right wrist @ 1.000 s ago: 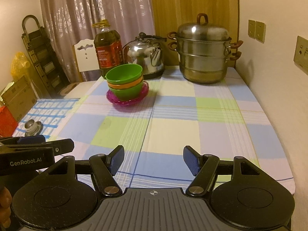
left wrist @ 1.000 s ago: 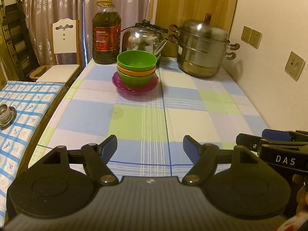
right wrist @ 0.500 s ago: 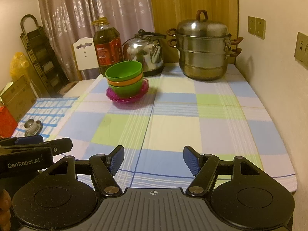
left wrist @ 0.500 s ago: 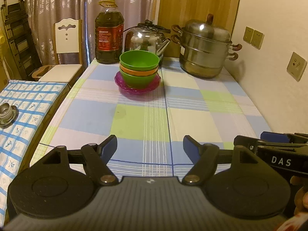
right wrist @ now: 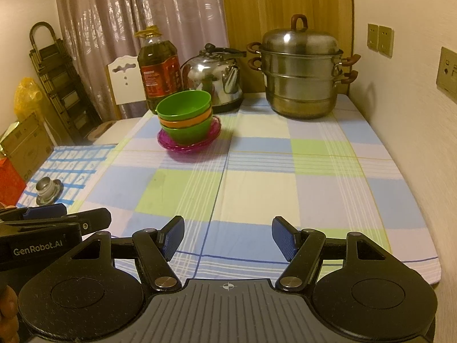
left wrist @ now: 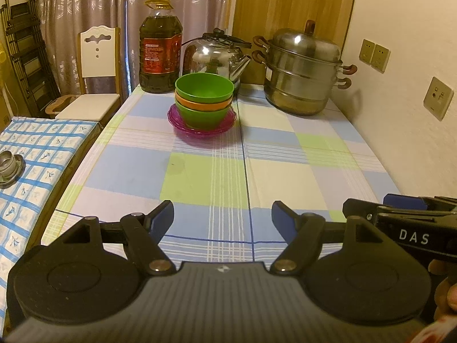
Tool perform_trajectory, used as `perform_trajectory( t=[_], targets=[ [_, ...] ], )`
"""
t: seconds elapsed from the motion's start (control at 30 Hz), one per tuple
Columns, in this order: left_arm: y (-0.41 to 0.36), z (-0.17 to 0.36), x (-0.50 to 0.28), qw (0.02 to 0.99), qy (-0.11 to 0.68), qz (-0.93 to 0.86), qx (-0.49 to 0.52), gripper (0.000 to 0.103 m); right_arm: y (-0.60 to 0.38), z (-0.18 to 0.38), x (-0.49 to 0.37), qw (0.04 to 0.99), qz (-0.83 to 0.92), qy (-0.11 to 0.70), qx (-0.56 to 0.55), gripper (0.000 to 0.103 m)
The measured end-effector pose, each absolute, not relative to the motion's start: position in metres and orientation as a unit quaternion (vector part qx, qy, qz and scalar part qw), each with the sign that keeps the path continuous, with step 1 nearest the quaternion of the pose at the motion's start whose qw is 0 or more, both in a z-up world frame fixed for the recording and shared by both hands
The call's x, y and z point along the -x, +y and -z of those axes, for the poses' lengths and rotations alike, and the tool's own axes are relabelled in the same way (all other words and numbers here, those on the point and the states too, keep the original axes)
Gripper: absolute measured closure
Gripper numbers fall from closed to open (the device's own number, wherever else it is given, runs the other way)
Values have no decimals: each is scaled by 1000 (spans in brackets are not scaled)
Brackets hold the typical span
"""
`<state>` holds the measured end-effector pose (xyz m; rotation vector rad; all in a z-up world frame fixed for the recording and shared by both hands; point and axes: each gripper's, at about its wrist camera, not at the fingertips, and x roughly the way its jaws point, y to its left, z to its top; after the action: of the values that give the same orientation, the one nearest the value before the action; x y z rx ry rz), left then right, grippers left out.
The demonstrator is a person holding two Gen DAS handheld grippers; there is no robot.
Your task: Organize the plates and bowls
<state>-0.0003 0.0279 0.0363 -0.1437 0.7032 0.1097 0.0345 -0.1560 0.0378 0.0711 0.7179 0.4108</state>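
Checked blue-green-cream tablecloth table (left wrist: 205,177), curtains behind. Far end, left to right: dark oil bottle with yellow cap (left wrist: 160,54), steel kettle (left wrist: 217,57), stacked steel steamer pot (left wrist: 304,71). Nested green-orange-green plastic bowls (left wrist: 204,101) sit on magenta plates (left wrist: 204,124), in front of kettle. Left gripper (left wrist: 222,218) and right gripper (right wrist: 228,235) both spread, empty, over near edge.

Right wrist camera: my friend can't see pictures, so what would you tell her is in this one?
Three stacked bowls, green, orange, green, sit on a purple plate on a checked tablecloth. Behind them stand an oil bottle, a shiny kettle and a steel steamer pot. The right gripper is open and empty in front.
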Motion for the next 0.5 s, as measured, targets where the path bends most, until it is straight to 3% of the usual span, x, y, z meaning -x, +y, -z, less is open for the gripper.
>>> perform_trajectory(
  t=[0.5],
  targets=[
    [26, -36, 1, 935, 344, -53, 71, 29, -156, -37, -34, 915, -200, 349, -35, 35]
  ],
)
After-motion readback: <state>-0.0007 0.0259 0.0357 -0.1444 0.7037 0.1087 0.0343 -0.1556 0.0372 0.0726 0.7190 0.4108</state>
